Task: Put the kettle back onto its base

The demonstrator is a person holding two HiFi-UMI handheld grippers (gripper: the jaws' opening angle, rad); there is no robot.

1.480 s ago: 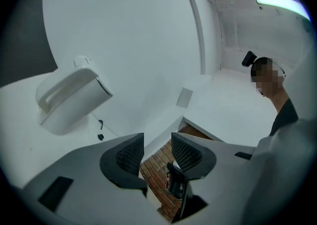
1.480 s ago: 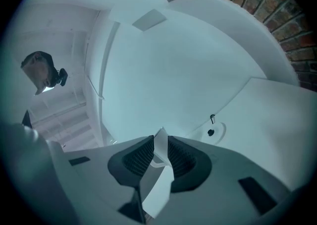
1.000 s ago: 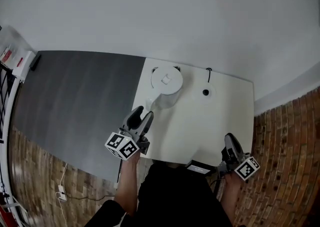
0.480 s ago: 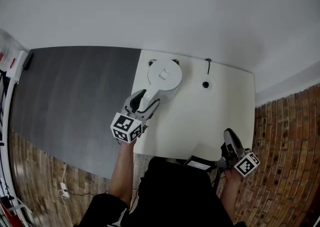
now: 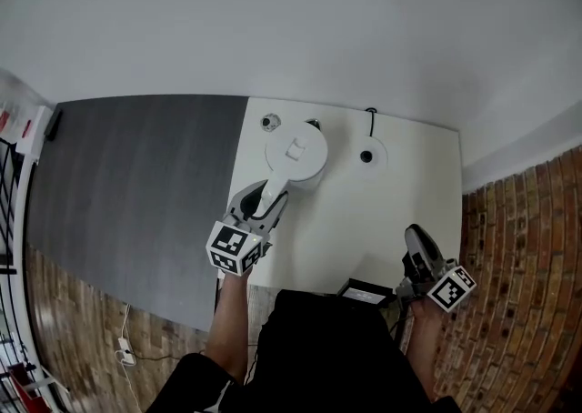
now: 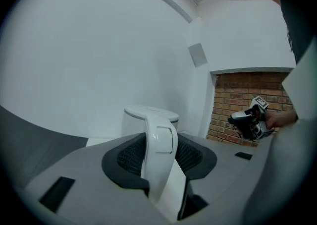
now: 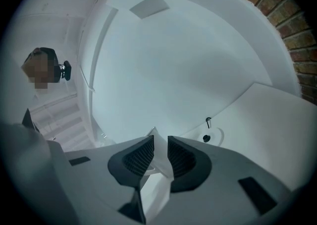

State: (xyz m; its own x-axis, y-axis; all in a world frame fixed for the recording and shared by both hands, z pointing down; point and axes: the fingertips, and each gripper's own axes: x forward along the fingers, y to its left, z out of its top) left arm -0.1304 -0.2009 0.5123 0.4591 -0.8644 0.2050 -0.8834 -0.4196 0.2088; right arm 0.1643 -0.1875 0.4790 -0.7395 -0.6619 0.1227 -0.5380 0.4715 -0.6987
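Kettle [image 5: 296, 155], white and lidded, stands upright towards the back left of the white table [image 5: 400, 211], with its handle [image 6: 161, 159] turned to the front edge where the person can reach it. The left gripper [image 5: 264, 202] comes in nearly level along that handle. Its jaws have just been closing with the handle between them, and the ribbed pads now look pressed on both sides, a hold suited to lifting the kettle by its strongest part. To the right, well apart from the kettle, the round base [image 5: 367, 156] lies bare near the back edge, its cord [image 5: 370, 115] running off behind. Further right, the right gripper [image 5: 416, 243] hangs by the front corner, out of the way, its jaws a narrow slit apart on nothing. No brand or lettering can be read anywhere.
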